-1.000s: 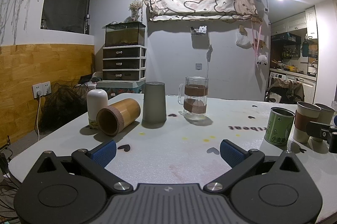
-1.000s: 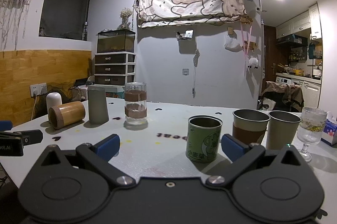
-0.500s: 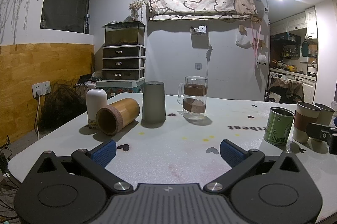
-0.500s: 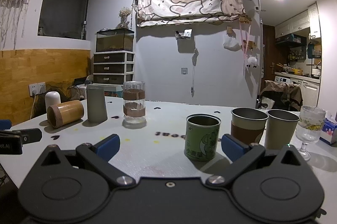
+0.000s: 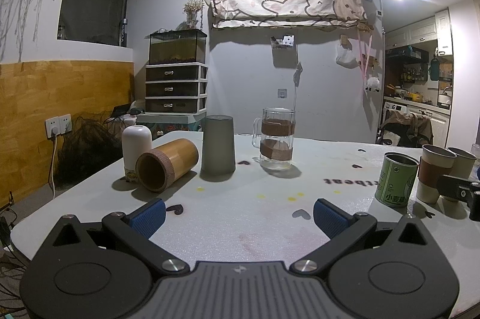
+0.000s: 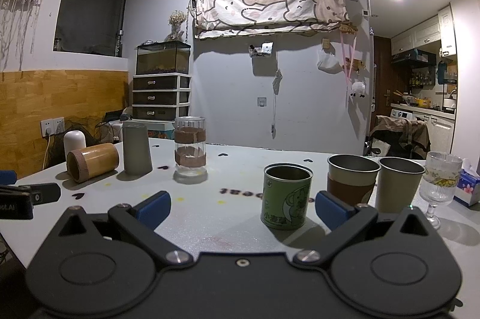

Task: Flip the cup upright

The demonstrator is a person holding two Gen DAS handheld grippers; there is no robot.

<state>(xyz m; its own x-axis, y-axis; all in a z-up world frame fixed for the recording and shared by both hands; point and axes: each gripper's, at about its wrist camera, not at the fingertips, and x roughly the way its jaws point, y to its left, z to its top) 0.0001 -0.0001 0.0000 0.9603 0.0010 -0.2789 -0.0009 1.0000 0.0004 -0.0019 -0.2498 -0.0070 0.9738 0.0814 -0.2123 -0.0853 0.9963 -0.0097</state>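
Note:
A bamboo cup [image 5: 166, 165] lies on its side at the table's left, mouth toward me; it also shows in the right wrist view [image 6: 92, 161]. A grey cup [image 5: 218, 149] stands upside down just right of it, also seen in the right wrist view [image 6: 137, 148]. A white cup [image 5: 136, 147] stands mouth down behind the bamboo cup. My left gripper [image 5: 238, 217] is open and empty, low over the table, short of these cups. My right gripper [image 6: 243, 206] is open and empty, near the green tin [image 6: 287, 196].
A glass mug with brown bands [image 5: 276, 139] stands mid-table. A green tin [image 5: 395, 184], two upright cups [image 6: 352, 182] [image 6: 399, 184], a stemmed glass [image 6: 438, 185] and a tissue pack [image 6: 469, 184] stand at the right. The white table [image 5: 240, 217] ends at the left.
Both grippers stay open and nearly still. The views have shifted only very slightly; no object has moved.

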